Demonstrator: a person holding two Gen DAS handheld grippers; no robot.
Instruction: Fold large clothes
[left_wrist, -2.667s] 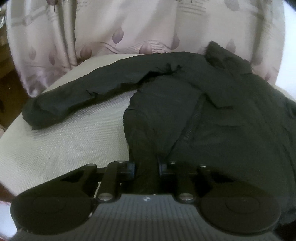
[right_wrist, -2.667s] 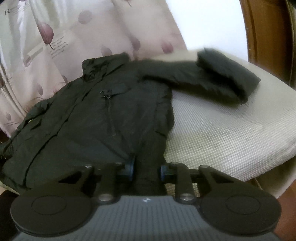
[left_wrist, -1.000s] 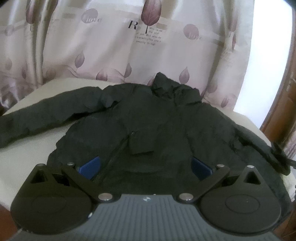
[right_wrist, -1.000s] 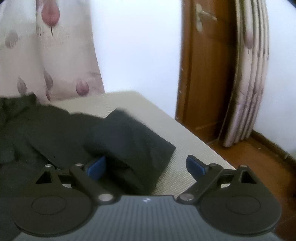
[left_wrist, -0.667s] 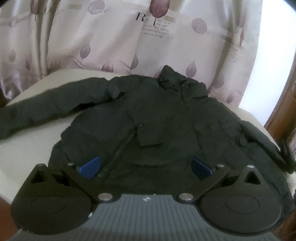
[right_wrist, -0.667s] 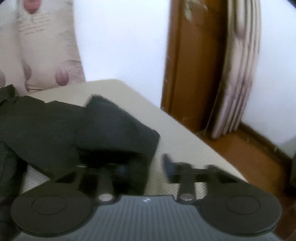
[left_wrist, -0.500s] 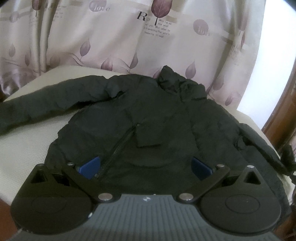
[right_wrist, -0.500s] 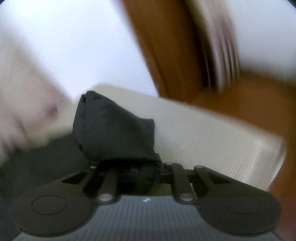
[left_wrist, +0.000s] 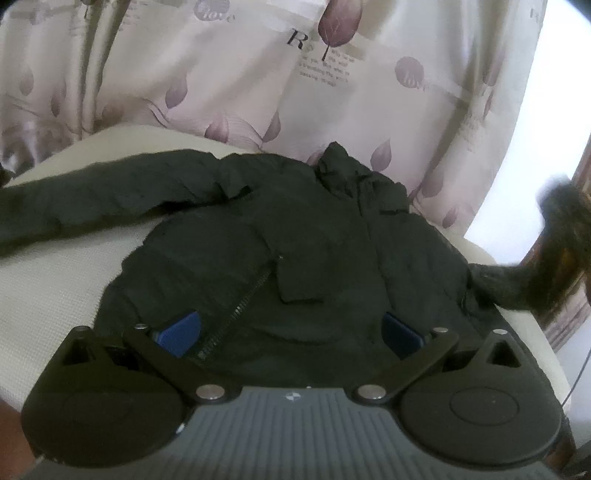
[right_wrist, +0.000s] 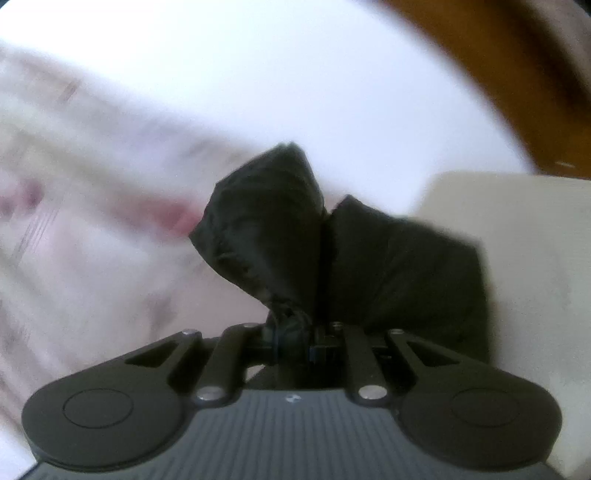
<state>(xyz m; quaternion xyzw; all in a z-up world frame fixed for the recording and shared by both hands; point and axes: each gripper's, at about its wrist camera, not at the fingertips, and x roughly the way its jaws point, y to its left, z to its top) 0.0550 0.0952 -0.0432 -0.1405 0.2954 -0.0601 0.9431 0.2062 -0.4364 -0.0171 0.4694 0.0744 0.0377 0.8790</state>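
Two tongs: the right gripper (right_wrist: 291, 334) clamps the cuff of the black padded jacket (left_wrist: 295, 258), lifted off the cream mattress's (left_wrist: 55, 266) right edge; the left gripper (left_wrist: 290, 332) gapes above the hem.

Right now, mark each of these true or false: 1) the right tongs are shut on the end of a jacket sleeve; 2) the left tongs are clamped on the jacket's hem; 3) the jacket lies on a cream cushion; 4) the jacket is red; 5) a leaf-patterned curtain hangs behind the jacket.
1) True: the right tongs pinch the sleeve end.
2) False: the left tongs stand wide open above the jacket, gripping nothing.
3) True: it lies on the cream cushion.
4) False: it is black.
5) True: the curtain hangs behind.
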